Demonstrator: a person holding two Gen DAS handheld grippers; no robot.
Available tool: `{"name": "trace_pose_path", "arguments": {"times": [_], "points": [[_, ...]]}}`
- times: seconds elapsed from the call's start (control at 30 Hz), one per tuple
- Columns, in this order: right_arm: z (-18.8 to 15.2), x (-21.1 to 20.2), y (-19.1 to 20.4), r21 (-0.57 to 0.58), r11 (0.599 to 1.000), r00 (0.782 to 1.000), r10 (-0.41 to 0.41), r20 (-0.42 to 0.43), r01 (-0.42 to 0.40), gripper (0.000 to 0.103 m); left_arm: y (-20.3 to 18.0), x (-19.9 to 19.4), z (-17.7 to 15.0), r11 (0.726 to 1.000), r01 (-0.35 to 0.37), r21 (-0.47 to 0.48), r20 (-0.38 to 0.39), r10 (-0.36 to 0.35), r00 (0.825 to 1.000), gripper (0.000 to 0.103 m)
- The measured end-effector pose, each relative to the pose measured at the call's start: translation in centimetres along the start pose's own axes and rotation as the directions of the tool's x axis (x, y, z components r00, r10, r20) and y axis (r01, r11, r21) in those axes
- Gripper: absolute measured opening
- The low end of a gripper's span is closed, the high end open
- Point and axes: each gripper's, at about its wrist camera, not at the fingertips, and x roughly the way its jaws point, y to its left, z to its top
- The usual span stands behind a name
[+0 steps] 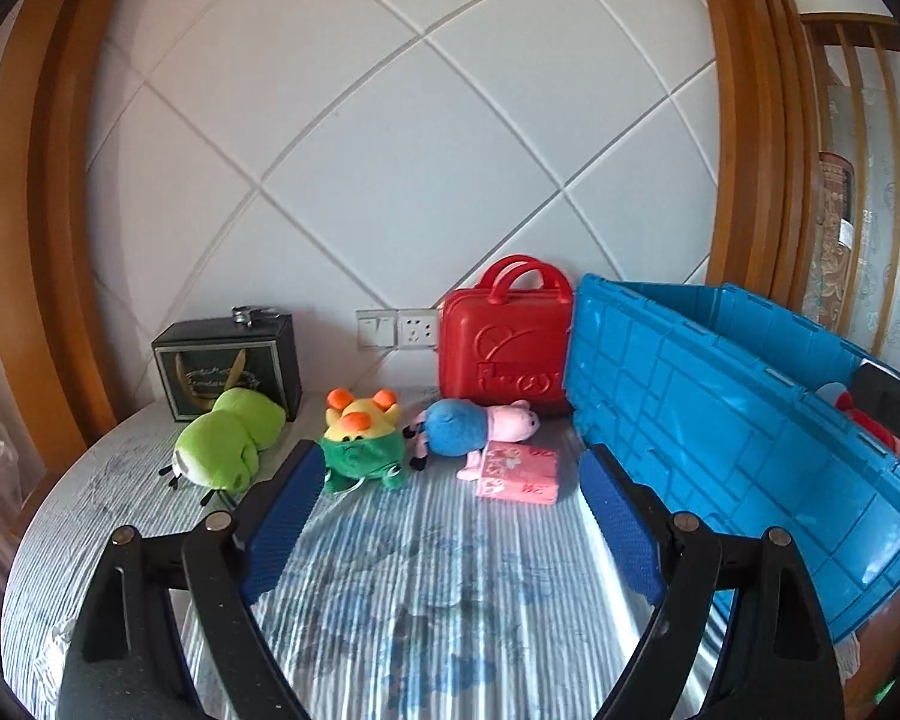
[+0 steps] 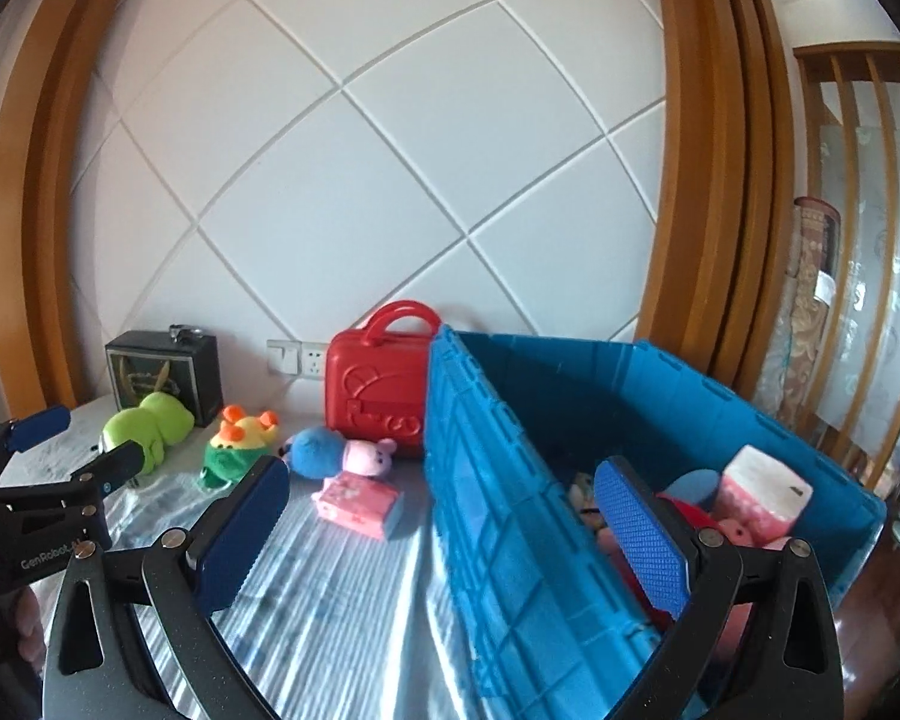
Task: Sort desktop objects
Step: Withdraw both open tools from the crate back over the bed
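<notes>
On the striped table point(image 1: 426, 588) lie a green frog plush point(image 1: 228, 441), a yellow-and-green duck plush point(image 1: 363, 441), a blue-and-pink pig plush point(image 1: 474, 426) and a pink tissue pack point(image 1: 519, 473). A blue crate point(image 1: 720, 438) stands at the right. My left gripper point(image 1: 450, 516) is open and empty, short of the toys. My right gripper point(image 2: 444, 528) is open and empty, straddling the blue crate's near wall point(image 2: 510, 516). The crate holds several toys point(image 2: 714, 516) and a pink-white tissue pack point(image 2: 762, 495). The left gripper also shows in the right wrist view point(image 2: 78, 444).
A red carry case point(image 1: 504, 348) stands against the wall behind the pig. A black box point(image 1: 228, 360) stands at the back left behind the frog. A wall socket point(image 1: 399, 329) sits between them. A wooden frame and screen point(image 1: 858, 180) rise to the right.
</notes>
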Motion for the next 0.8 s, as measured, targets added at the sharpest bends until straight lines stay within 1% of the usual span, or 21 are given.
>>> {"name": "trace_pose_path", "arguments": {"times": [0.1,0.2,0.27,0.4,0.6,0.8], "points": [[-0.4,1.6,2.1,0.004,1.0,0.999,0.026,-0.043,-0.026,0.103,3.1,1.1,-0.9,0.999,-0.042,-0.02,-0.037,0.041,0.998,0.087],[-1.0,3.6,3.7,0.006,0.999,0.994,0.053,-0.094,-0.053,0.103,5.4,2.2,-1.6,0.996,-0.08,-0.028,-0.067,0.078,0.995,0.087],[-1.3,5.0,4.4,0.01,0.997,0.991,0.075,-0.113,-0.075,0.103,6.6,2.9,-2.1,0.994,-0.106,-0.029,-0.084,0.104,0.991,0.087],[-2.2,8.4,5.8,0.01,0.994,0.982,0.109,-0.152,-0.108,0.103,8.1,5.1,-2.9,0.99,-0.136,-0.037,-0.127,0.13,0.983,0.087],[-4.4,14.9,7.4,-0.023,0.986,0.954,0.151,-0.26,-0.162,0.103,9.0,9.9,-3.8,0.986,-0.158,-0.05,-0.201,0.145,0.969,0.087],[-6.3,23.0,8.5,-0.009,0.98,0.916,0.184,-0.357,-0.2,0.103,9.3,15.8,-4.7,0.983,-0.182,-0.029,-0.274,0.167,0.947,0.087]]}}
